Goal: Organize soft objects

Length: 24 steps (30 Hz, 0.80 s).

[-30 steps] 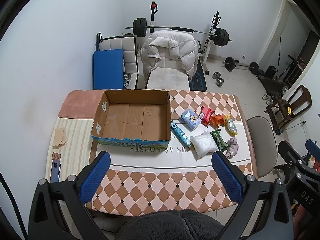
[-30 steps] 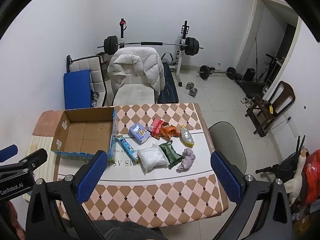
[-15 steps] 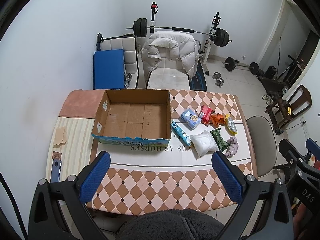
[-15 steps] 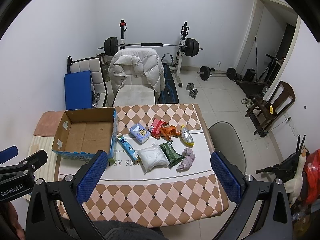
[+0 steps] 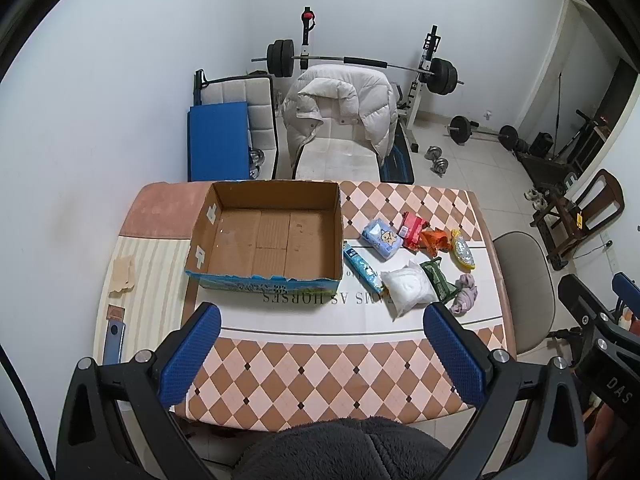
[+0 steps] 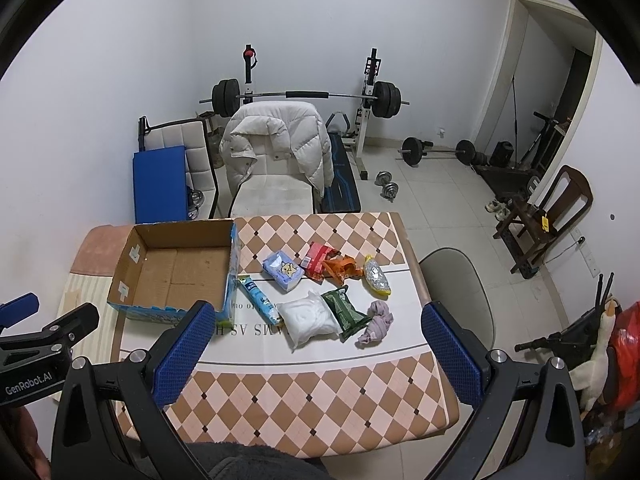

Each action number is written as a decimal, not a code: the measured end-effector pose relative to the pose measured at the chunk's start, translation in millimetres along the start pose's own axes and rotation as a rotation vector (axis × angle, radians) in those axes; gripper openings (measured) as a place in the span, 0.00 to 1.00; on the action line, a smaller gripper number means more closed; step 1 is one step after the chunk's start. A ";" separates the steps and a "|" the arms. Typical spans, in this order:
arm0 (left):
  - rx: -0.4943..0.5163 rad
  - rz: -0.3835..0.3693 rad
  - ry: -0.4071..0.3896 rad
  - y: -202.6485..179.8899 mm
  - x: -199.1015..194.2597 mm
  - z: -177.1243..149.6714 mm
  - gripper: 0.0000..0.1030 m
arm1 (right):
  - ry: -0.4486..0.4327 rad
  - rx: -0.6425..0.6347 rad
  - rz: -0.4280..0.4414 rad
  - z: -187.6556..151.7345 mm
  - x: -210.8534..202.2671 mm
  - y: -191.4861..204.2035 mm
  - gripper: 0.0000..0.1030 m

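Observation:
An open, empty cardboard box stands on the left half of the checkered table. To its right lie several soft packs: a blue tube, a light blue tissue pack, a white bag, a green pack, a red pack, an orange pack, a yellow-rimmed pack and a grey-pink cloth. My left gripper and right gripper are open and empty, high above the table's near edge.
A white chair with a puffy jacket stands behind the table, a grey chair at its right side. A weight bench, barbells and a wooden chair fill the room behind. A phone lies at the table's left edge.
Both views shift only slightly; the table and objects sit a little lower and nearer in the frames. Nothing on the table has moved and both grippers stay open.

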<state>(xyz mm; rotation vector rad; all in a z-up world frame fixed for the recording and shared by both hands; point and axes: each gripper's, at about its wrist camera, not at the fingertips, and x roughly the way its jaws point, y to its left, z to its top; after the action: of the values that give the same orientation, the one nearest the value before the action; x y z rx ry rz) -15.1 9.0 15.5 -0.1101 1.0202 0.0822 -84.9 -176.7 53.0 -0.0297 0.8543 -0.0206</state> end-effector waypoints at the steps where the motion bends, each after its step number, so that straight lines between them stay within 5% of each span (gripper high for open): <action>1: 0.001 0.002 0.000 0.3 -0.4 0.2 1.00 | -0.001 0.000 -0.002 1.6 -0.8 0.4 1.00; 24: 0.003 0.004 -0.003 -3.1 -3.9 5.2 1.00 | -0.007 -0.002 0.004 8.7 -1.2 -3.7 1.00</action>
<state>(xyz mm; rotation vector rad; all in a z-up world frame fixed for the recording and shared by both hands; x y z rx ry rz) -12.4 6.5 21.8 -0.1057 1.0176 0.0841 -79.1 -180.2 59.7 -0.0301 0.8474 -0.0153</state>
